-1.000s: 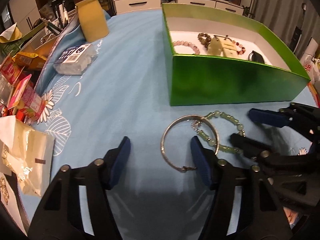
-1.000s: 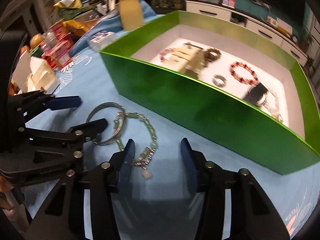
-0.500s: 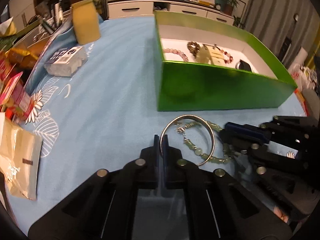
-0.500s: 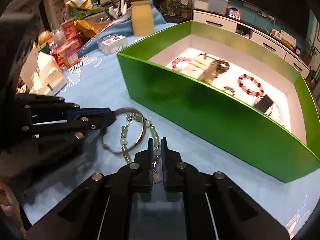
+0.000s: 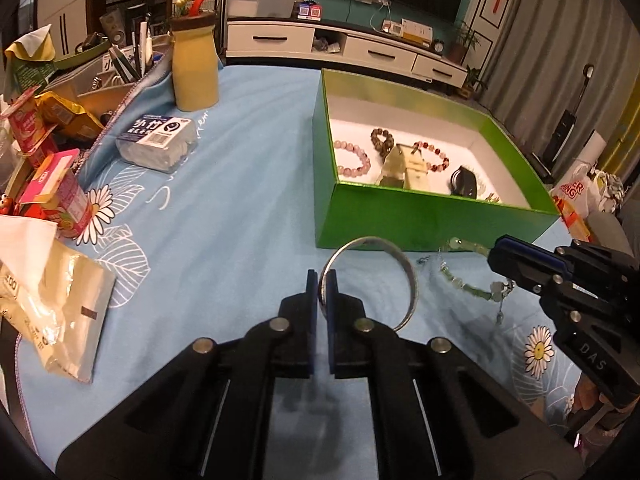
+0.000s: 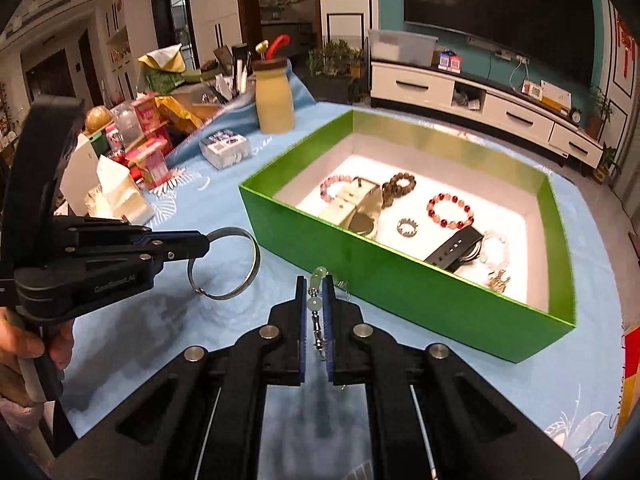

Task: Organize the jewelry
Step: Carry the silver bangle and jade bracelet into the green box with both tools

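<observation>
My left gripper point(image 5: 321, 285) is shut on the rim of a silver bangle point(image 5: 408, 276) and holds it above the blue cloth; the bangle also shows in the right wrist view point(image 6: 251, 268). My right gripper point(image 6: 314, 294) is shut on a green bead bracelet point(image 6: 316, 304), which hangs from it in the left wrist view point(image 5: 464, 282). Both are lifted just in front of the open green box point(image 5: 420, 216), which holds several bracelets, a ring and a watch point(image 6: 454, 250).
A yellow bottle point(image 5: 194, 72), a white packet box point(image 5: 158, 142), snack packs point(image 5: 52, 192) and a paper bag point(image 5: 52, 304) crowd the table's left side. The blue flowered cloth point(image 5: 224, 208) lies between them and the box.
Both grippers went from open over the jewelry to shut on it. They then lifted the bangle and the bead bracelet off the cloth and apart from each other.
</observation>
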`<state>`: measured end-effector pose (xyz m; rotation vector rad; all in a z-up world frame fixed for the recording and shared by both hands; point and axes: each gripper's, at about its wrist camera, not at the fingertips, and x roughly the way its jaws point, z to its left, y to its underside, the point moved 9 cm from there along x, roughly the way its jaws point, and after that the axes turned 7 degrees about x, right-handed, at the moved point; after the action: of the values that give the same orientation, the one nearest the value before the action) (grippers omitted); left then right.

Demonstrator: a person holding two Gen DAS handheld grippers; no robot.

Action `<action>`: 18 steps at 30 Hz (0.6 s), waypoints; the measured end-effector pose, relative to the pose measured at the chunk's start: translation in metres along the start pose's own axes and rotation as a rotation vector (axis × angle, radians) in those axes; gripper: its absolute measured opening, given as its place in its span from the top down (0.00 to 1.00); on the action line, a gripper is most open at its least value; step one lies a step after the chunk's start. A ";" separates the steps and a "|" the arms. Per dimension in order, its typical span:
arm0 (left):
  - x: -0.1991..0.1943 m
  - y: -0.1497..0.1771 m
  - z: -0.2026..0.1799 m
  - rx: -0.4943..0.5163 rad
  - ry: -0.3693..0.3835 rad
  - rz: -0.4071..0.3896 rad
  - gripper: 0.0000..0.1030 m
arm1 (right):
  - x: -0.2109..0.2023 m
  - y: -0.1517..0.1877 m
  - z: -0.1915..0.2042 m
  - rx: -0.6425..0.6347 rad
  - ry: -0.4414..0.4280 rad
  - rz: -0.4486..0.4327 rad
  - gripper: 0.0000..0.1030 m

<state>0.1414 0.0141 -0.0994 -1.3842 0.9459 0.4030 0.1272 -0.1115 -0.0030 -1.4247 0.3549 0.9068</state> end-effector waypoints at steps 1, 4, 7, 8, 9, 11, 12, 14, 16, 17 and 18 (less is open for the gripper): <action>-0.002 -0.001 0.000 -0.004 0.002 -0.001 0.96 | -0.004 -0.002 0.000 0.003 -0.001 -0.009 0.93; -0.012 -0.004 0.000 -0.013 0.003 -0.017 0.95 | -0.016 -0.005 -0.003 0.014 -0.004 -0.031 0.93; -0.019 -0.006 -0.001 -0.007 -0.005 -0.032 0.95 | -0.026 -0.007 -0.006 0.021 0.000 -0.048 0.93; -0.020 -0.006 -0.001 -0.005 -0.007 -0.033 0.95 | -0.028 -0.008 -0.007 0.023 0.002 -0.050 0.93; -0.021 -0.006 -0.001 -0.005 -0.007 -0.033 0.95 | -0.030 -0.008 -0.009 0.027 0.005 -0.054 0.93; -0.023 -0.006 -0.003 -0.001 -0.002 -0.034 0.95 | -0.034 -0.008 -0.010 0.034 0.005 -0.058 0.93; -0.025 -0.006 -0.004 0.001 -0.003 -0.036 0.95 | -0.036 -0.008 -0.011 0.037 0.007 -0.063 0.93; -0.028 -0.008 -0.006 0.003 0.001 -0.042 0.95 | -0.039 -0.008 -0.010 0.040 0.007 -0.067 0.93; -0.029 -0.009 -0.006 0.008 0.002 -0.047 0.95 | -0.041 -0.007 -0.010 0.043 0.006 -0.070 0.93; -0.029 -0.009 -0.006 0.009 0.001 -0.046 0.95 | -0.041 -0.007 -0.010 0.043 0.006 -0.070 0.93; -0.029 -0.008 -0.006 0.008 0.000 -0.044 0.95 | -0.041 -0.007 -0.011 0.043 0.006 -0.070 0.93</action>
<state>0.1282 0.0146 -0.0712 -1.3955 0.9148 0.3654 0.1092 -0.1344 0.0289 -1.3918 0.3255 0.8337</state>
